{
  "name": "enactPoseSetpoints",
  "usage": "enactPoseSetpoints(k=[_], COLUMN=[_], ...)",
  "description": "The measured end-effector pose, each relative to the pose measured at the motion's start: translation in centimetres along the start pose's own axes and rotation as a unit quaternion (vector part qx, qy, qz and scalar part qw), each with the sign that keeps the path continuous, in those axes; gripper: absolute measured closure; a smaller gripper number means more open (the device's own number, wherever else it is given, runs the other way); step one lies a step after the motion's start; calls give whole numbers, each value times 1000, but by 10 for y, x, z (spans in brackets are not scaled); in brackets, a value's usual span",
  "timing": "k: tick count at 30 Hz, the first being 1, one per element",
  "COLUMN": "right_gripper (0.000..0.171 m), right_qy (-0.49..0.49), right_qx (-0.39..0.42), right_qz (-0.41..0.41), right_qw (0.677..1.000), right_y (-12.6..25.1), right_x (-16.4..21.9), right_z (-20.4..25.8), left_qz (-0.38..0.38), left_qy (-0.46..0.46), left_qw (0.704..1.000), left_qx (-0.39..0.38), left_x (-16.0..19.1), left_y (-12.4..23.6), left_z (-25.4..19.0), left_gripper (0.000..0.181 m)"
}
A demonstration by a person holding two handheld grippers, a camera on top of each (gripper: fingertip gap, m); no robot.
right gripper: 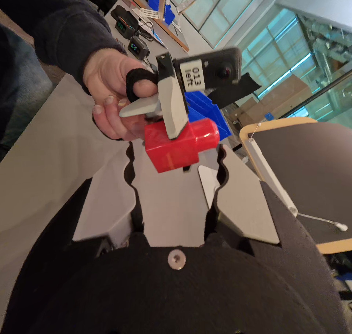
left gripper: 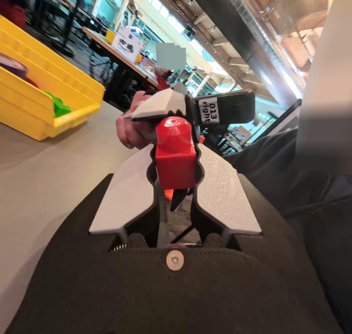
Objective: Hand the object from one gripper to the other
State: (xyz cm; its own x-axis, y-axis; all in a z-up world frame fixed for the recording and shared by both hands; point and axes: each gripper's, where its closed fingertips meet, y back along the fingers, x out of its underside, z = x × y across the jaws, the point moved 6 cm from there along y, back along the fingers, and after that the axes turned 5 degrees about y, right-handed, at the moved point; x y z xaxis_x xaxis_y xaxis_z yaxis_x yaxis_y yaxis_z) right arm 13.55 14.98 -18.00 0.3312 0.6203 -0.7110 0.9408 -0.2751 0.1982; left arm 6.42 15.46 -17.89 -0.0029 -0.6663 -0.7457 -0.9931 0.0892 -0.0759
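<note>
Red plastic block point(left gripper: 175, 164) sits clamped between the left gripper point(left gripper: 176, 159) fingers. Right gripper point(right gripper: 175, 164) gapes wide, near the block, nothing held.

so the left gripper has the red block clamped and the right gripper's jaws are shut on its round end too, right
Not quite. The left gripper does clamp the red block by its square body, but the right gripper is open: in the right wrist view its jaws stand wide apart with the block just ahead of them, gripped by neither.
</note>
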Motion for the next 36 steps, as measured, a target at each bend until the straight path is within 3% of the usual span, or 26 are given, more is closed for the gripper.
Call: enactPoseSetpoints(k=[2, 8, 14, 20, 26, 30, 36], right_gripper=[84, 106, 118, 133, 138, 138, 138], right_qy=[-50, -266, -356, -396, -393, -361, -249], right_qx=[-6, -54, -84, -108, -96, -73, -30], right_qz=[1, -86, -150, -190, -197, -180, -46], right_qw=[999, 959, 918, 892, 893, 912, 967], right_y=[4, 16, 10, 5, 4, 6, 10], right_x=[4, 9, 5, 0, 0, 0, 11], right_z=[-2, -6, -5, -7, -7, -9, -12], left_qz=[3, 25, -28, -18, -8, 7, 0], left_qy=[-56, -233, -236, -269, -292, -301, -303], left_qw=[997, 964, 967, 960, 953, 949, 941], left_qx=[-43, -124, -88, -77, -77, -92, -153], left_x=[-6, -17, -24, -19, -17, -17, -24], left_y=[5, 14, 15, 8, 5, 6, 16], left_z=[0, -11, -18, -20, -20, -20, -23], left_gripper=[146, 145, 145, 145, 145, 145, 118])
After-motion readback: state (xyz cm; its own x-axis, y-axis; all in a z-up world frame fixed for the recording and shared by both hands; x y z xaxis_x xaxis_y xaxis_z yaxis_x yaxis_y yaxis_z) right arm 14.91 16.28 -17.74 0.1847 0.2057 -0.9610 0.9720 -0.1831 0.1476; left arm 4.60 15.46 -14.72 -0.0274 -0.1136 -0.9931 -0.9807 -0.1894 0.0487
